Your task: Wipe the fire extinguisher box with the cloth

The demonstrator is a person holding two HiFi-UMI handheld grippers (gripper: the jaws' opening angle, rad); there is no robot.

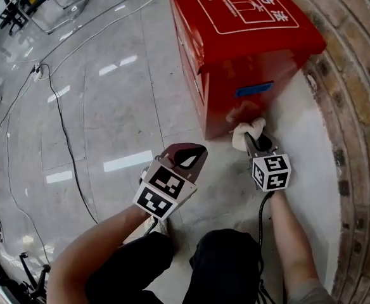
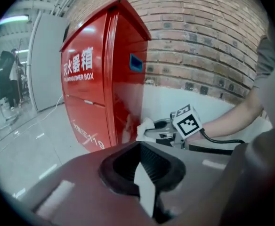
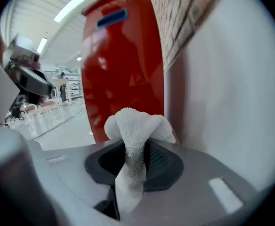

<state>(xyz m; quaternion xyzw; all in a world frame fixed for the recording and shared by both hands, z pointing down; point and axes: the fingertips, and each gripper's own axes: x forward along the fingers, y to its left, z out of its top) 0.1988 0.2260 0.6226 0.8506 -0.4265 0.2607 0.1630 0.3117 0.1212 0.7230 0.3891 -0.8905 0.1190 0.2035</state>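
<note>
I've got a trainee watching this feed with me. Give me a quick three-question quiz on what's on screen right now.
1. Multiple choice: which one grips the cloth? A) left claw B) right claw C) neither
2. True or false: the left claw is pressed flat against the fire extinguisher box.
3. Fill in: the cloth sits low on the box's side, beneath a ____-coloured patch.

Key: 1 B. 2 False; it is shut and empty, held away from the box. 3 blue.
</note>
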